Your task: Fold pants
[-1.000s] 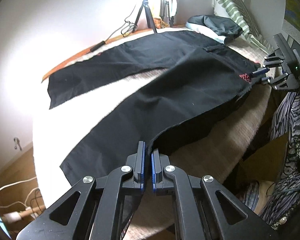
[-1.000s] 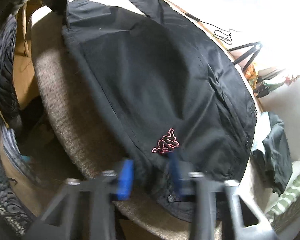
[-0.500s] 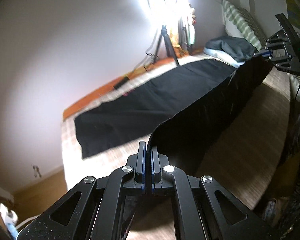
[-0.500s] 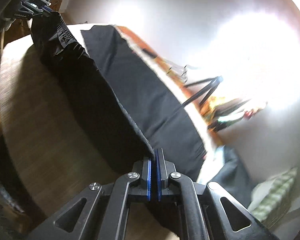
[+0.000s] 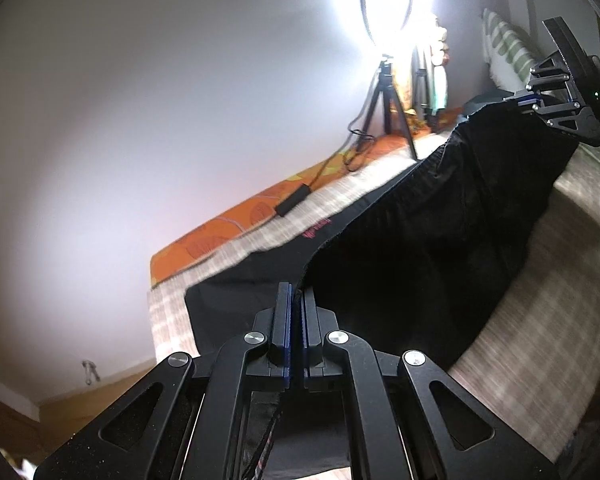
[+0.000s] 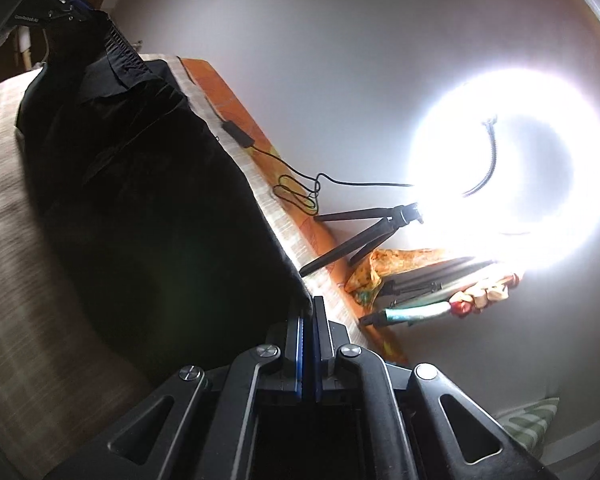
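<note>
The black pants (image 5: 420, 240) hang lifted between my two grippers above a beige checked bed (image 5: 540, 300). My left gripper (image 5: 297, 300) is shut on one edge of the pants. My right gripper (image 6: 309, 312) is shut on the other end; it also shows in the left wrist view (image 5: 532, 102) at the upper right, holding the cloth up. In the right wrist view the pants (image 6: 160, 200) stretch away to the left gripper (image 6: 70, 4) at the top left. A lower layer with a red logo (image 5: 316, 229) lies flat on the bed.
A bright ring light on a tripod (image 5: 388, 92) stands at the far edge of the bed, with a cable and adapter (image 5: 296, 202) on the orange sheet (image 5: 220, 236). A striped pillow (image 5: 508, 52) lies at the back right. A white wall is behind.
Both grippers have lifted the near leg and waist side off the bed and carried it up and towards the far side. The right gripper closed on the waist.
</note>
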A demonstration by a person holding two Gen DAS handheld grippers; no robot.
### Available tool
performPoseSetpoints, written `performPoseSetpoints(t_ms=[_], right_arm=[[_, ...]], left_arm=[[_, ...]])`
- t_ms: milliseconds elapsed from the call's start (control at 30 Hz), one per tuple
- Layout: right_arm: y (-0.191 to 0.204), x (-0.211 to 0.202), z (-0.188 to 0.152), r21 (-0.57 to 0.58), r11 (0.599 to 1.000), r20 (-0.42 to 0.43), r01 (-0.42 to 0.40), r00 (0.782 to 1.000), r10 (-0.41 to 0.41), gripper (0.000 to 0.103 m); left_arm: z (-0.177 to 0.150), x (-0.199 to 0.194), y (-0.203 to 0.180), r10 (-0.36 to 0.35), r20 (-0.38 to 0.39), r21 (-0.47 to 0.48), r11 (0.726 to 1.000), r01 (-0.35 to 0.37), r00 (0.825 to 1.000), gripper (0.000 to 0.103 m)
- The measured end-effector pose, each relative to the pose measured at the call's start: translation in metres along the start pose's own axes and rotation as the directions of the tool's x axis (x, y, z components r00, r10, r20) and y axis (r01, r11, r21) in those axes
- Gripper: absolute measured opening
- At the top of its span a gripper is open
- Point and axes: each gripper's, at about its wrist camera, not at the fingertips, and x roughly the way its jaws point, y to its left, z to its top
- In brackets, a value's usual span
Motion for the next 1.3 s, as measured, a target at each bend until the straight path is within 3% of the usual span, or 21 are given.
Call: performPoseSetpoints(t_ms=[300, 700, 800, 867, 933, 1100, 1200, 1300], right_arm=[[-0.010, 0.085, 0.021, 0.025, 1.000, -0.076, -0.014, 0.997, 0.015, 0.000], [0.002, 0.178, 0.026, 0.037, 0.998, -0.168, -0.059, 0.984, 0.065, 0.000], [0.004, 0.196, 0.020, 0.036, 0.997, -0.189, -0.075, 0.979, 0.080, 0.001], [0.011, 0.202, 0.018, 0.031, 0.996, -0.206, -0.080, 0.975, 0.084, 0.001], [0.014, 0.213, 0.016, 0.033, 0.996, -0.222, -0.086, 0.971, 0.091, 0.001], [0.021, 0.220, 0.014, 0.038, 0.996, -0.238, -0.081, 0.967, 0.088, 0.001], [0.019, 0.222, 0.016, 0.054, 0.995, -0.249, -0.082, 0.964, 0.093, 0.001], [0.018, 0.222, 0.018, 0.055, 0.996, -0.260, -0.069, 0.962, 0.081, 0.005]], left_arm=[[0.030, 0.080, 0.020, 0.024, -0.070, 0.008, 1.000, -0.023, 0.997, 0.002], [0.031, 0.172, 0.026, 0.042, -0.185, 0.012, 0.999, -0.040, 0.982, 0.002], [0.028, 0.183, 0.034, 0.023, -0.219, -0.032, 0.999, -0.030, 0.976, 0.008], [0.027, 0.184, 0.042, 0.034, -0.216, -0.058, 0.997, -0.048, 0.976, 0.026], [0.028, 0.181, 0.053, 0.023, -0.212, -0.093, 0.995, -0.044, 0.977, 0.035], [0.024, 0.157, 0.095, 0.054, -0.195, -0.192, 0.977, -0.092, 0.979, 0.040], [0.019, 0.130, 0.118, 0.140, -0.179, -0.224, 0.958, -0.179, 0.974, 0.042], [0.008, 0.101, 0.131, 0.156, -0.157, -0.271, 0.943, -0.195, 0.975, 0.042]])
